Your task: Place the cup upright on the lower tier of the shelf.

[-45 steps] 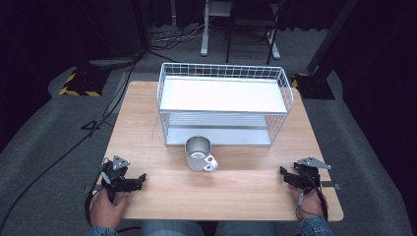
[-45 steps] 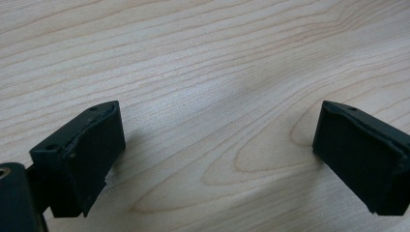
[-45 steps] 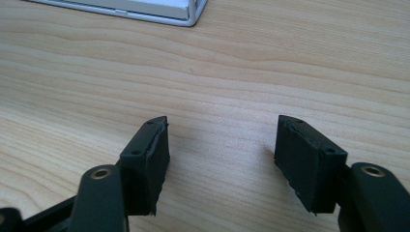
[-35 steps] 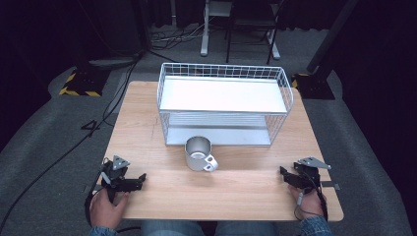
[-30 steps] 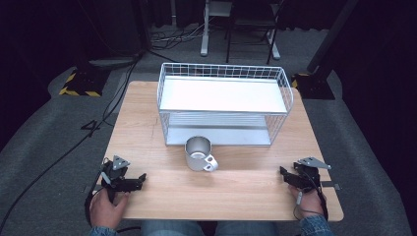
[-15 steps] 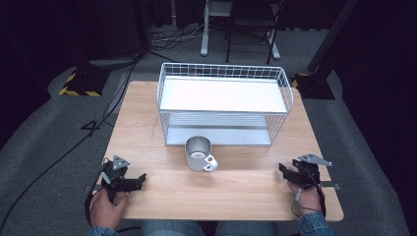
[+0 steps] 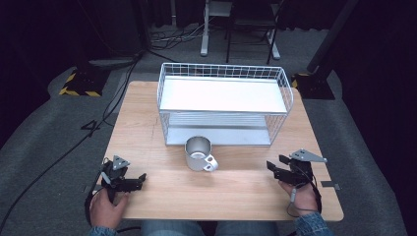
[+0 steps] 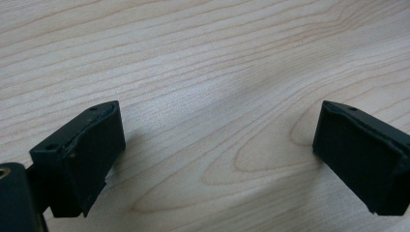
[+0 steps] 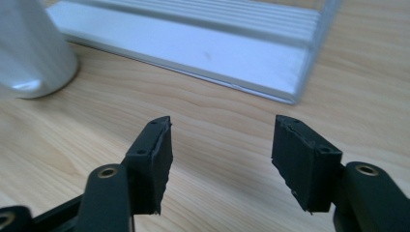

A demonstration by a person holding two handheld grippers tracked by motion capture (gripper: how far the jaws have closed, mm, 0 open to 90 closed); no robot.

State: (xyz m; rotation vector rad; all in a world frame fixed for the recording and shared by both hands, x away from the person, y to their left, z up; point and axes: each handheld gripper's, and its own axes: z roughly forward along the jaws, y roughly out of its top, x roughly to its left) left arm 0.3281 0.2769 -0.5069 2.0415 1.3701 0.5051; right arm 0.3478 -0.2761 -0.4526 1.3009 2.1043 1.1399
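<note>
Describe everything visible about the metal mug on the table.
The small silver metal mug stands upright on the light wooden table, mouth open upward and apparently empty. Its looped handle points toward the person's right and near side. It sits just in front of the white wire rack, apart from it. In the right gripper view its rounded base rests on the wood. Neither gripper touches it.

You worked in a lab or studio space: a bare wooden table [image 7: 147,123] stood on grey carpet [image 7: 44,142], with floor cables [image 7: 64,152], hazard-striped stand bases [image 7: 78,83] and dark surroundings.
</note>
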